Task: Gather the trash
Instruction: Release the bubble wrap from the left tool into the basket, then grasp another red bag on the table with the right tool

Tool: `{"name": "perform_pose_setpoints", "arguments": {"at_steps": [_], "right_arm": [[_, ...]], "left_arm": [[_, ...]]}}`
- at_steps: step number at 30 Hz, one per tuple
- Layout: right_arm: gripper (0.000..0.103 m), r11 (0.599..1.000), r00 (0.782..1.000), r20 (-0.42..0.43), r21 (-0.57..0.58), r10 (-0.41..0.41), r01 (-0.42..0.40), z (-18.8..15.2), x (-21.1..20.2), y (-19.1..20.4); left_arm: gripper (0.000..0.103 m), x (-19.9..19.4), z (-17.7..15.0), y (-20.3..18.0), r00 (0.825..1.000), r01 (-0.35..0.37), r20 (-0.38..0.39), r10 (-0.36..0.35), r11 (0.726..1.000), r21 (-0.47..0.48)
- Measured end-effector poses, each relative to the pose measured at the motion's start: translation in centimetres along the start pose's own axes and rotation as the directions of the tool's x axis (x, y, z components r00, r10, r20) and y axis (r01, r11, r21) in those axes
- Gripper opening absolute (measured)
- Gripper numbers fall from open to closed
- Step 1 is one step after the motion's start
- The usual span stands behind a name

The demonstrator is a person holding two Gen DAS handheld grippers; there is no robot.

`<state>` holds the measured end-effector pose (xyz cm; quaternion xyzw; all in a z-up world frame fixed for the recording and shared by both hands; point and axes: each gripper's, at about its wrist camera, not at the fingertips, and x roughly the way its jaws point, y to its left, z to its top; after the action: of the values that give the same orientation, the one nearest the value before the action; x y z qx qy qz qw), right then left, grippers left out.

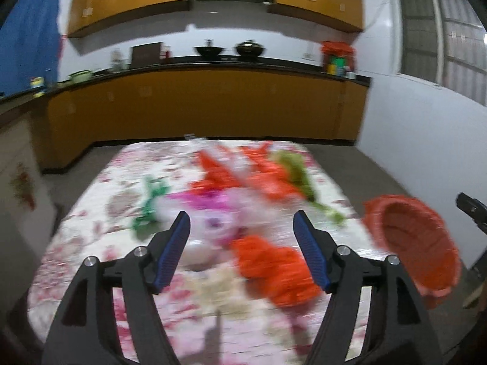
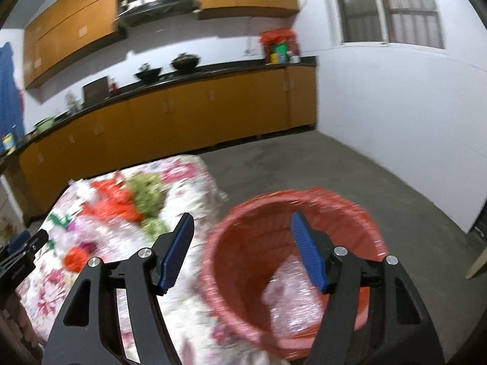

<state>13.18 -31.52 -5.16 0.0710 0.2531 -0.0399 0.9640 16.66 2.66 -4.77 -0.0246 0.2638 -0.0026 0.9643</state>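
Note:
Crumpled wrappers lie on a table with a floral cloth: an orange one nearest, a pink and white one, a green one, orange ones and a yellow-green one farther back. My left gripper is open and empty above the pink and orange wrappers. A red woven basket stands at the table's right edge, also in the left wrist view. My right gripper is open and empty above the basket's near left rim. The frames are blurred.
Kitchen counters with orange cabinets run along the far wall, with pots on top. A bare concrete floor lies right of the table, bounded by a white wall. The left gripper shows at the left edge of the right wrist view.

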Motion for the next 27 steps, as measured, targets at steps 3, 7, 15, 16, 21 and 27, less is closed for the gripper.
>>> {"name": "perform_pose_setpoints", "arguments": {"at_steps": [3,7,15,16,21,27], "right_arm": [[0.066,0.998,0.998,-0.032,-0.031,0.057,-0.058,-0.7,0.7,2.5],[0.064,0.99,0.991,-0.065,-0.073,0.118,-0.123,-1.7,1.3,5.5],[0.06,0.96,0.965,-0.138,-0.136,0.224,-0.243,-3.1,2.7,10.8],[0.06,0.957,0.962,-0.144,-0.145,0.233,-0.253,-3.3,2.8,11.5],[0.06,0.924,0.938,-0.205,-0.207,0.28,-0.321,-4.6,4.3,15.2],[0.06,0.9,0.926,-0.277,-0.281,0.256,-0.333,-6.4,6.3,18.0]], "left_arm": [[0.07,-0.2,-0.4,2.5,0.999,-0.05,-0.01,0.05,0.998,-0.044],[0.07,-0.5,-0.5,4.6,0.997,-0.079,-0.014,0.078,0.994,-0.08],[0.07,-0.9,-1.3,5.8,0.996,-0.092,-0.015,0.091,0.991,-0.098],[0.07,-1.0,-1.4,6.1,0.995,-0.095,-0.014,0.094,0.99,-0.103],[0.07,-1.4,-1.6,8.1,0.992,-0.125,-0.015,0.124,0.983,-0.132],[0.07,-1.4,-2.0,10.0,0.989,-0.15,-0.034,0.146,0.975,-0.164]]}}
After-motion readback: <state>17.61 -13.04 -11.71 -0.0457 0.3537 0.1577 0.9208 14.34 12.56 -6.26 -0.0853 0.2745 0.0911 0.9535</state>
